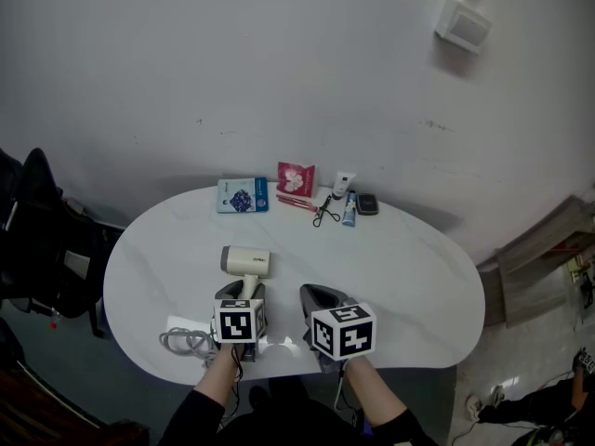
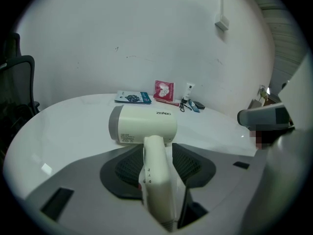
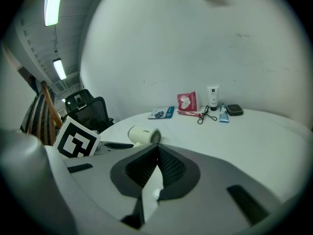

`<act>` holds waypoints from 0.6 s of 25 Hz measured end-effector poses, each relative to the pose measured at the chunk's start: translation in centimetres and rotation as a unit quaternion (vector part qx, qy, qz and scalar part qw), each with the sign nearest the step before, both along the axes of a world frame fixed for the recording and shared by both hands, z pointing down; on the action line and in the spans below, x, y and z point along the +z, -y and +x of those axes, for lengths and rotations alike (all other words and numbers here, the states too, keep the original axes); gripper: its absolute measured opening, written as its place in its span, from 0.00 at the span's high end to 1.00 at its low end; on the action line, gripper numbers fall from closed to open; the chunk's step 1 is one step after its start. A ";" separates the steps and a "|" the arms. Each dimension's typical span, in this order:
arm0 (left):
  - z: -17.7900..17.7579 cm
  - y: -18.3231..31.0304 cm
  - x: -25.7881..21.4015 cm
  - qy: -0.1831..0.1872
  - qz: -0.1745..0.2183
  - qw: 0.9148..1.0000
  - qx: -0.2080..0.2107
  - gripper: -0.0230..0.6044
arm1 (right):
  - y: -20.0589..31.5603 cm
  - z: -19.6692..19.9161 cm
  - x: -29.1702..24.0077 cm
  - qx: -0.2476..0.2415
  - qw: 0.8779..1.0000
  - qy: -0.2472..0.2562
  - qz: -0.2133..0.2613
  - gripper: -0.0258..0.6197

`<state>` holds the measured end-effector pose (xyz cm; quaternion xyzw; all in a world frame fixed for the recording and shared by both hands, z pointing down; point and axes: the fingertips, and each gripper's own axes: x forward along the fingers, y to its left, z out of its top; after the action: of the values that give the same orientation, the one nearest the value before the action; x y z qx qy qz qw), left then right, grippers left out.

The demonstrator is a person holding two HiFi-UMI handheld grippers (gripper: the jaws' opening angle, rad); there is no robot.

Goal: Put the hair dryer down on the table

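The hair dryer (image 1: 245, 262) appears to lie on the white tabletop (image 1: 418, 268) close to its near edge, left of the middle, barrel crosswise and handle pointing back toward the person. That handle runs between the spread jaws of the left gripper (image 1: 240, 294), and the left gripper view shows dark pad on either side of it, so nothing seems to be pinching it. The right gripper (image 1: 321, 297) sits just beside it toward the middle of the near edge, its jaws drawn together at the tips with nothing between them. With the release apparently made, the risk now lies in the withdrawal. If the left gripper backs out at a slant, a pad could catch the handle and swing or drag the dryer toward the near edge. The rounded barrel could also roll if it is nudged. The grey cord (image 1: 189, 341) is bunched at the near left edge beside the left gripper, so a snag on it could tug the dryer along. The packets and tubes at the far edge stand well apart and look out of harm's way.
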<state>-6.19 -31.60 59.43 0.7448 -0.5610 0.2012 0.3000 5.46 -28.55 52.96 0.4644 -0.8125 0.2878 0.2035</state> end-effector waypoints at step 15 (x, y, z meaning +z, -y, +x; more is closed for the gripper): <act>-0.4 -0.9 -4.3 -0.050 0.039 0.998 0.014 0.78 | -0.6 -0.8 -1.1 -0.007 1.000 -0.002 0.013 0.96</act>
<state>-6.57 -30.71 55.09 0.7729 -0.5422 0.1457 0.2956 4.62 -27.92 51.88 0.4619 -0.8188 0.2751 0.2010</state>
